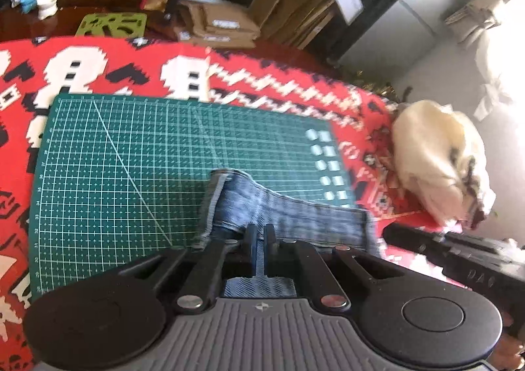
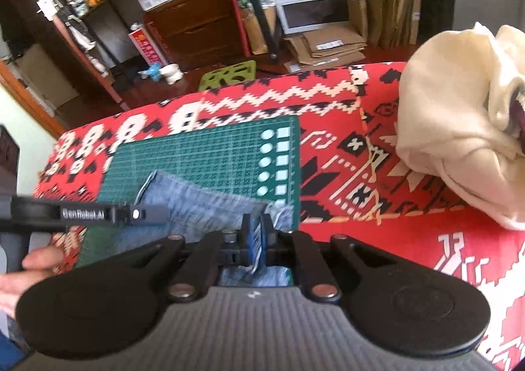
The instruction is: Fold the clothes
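Left wrist view: the left tool [image 1: 261, 239] is closed on a fold of the blue denim garment [image 1: 282, 213]. Its two black fingers stand almost together, with denim pinched between them and more denim visible below the finger bases. The garment lies partly on the green cutting mat [image 1: 147, 157], with a stitched hem toward the mat's centre. The mat lies flat on a red patterned cloth [image 1: 262, 75] that covers the table. A cream garment [image 1: 439, 157] lies bunched on the red cloth to the right of the mat, well apart from the denim. The black body of the right tool [image 1: 459, 256] enters at the lower right edge, just beside the denim's right end.

Right wrist view: the right tool [image 2: 256, 239] is closed on the denim garment [image 2: 197, 200]; fabric shows between the narrow fingers and behind them. The denim extends from the tool toward the left across the near part of the cutting mat [image 2: 213, 154]. The left tool [image 2: 98, 213] crosses the left side of the view above the denim, and a hand [image 2: 36, 266] shows below it. The cream garment [image 2: 459, 141] lies on the red patterned cloth [image 2: 344, 157] at the upper right.

Background: cardboard boxes [image 2: 328, 46] and a wooden drawer unit [image 2: 197, 30] stand behind the table.
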A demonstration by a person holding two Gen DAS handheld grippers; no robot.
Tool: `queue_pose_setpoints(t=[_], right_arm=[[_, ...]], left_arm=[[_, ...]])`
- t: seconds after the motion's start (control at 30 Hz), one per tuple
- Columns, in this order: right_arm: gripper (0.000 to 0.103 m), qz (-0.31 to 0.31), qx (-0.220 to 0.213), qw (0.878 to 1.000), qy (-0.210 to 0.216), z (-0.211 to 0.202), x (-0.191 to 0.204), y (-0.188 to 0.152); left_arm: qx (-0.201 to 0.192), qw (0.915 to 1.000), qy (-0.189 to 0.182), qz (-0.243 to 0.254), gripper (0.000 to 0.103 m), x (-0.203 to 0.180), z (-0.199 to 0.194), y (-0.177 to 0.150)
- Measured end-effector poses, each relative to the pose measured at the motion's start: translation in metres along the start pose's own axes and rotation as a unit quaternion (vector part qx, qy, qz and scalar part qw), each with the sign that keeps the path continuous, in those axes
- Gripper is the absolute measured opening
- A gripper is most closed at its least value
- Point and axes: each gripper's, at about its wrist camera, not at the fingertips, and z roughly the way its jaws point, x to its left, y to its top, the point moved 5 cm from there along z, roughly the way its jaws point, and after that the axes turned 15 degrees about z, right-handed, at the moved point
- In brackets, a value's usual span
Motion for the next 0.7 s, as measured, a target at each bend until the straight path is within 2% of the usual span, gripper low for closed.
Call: queue_pose_setpoints(t=[0.13,0.27,0.3,0.37,0.6,0.7], right_arm=[[0.007,-0.012,0.017,1.000,0.006,-0.002,0.000,-0.019],[0.006,-0.025,0.017,0.999,-0.029,0.014,-0.008,-0.029],[0.002,-0.026,0.015,0.999,-0.036,0.019,-0.011,-0.029],[0.002,-0.005,0.015,0.999,-0.030,0.021,-0.018,-0.027],[0.006,0.010,-0.015,0.999,-0.047,-0.009,-0.021,-0.032],[0.006,0.018,-0.015,0.999,-0.037,-0.027,-0.017,-0.046]], left_arm=[[-0.005,0.9999,-0.014,0.002,0.003,-0.006,-0.021,-0.014],[0.000,1.0000,-0.001,0.010,0.002,-0.003,-0.028,-0.033],[0.003,1.0000,0.001,0.008,0.002,-0.001,-0.027,-0.036],[0.005,1.0000,0.004,0.005,0.002,0.003,-0.022,-0.037],[0.005,0.9999,0.005,0.012,0.003,-0.004,-0.018,-0.026],[0.007,0.9995,0.003,0.031,0.003,-0.016,-0.027,-0.026]])
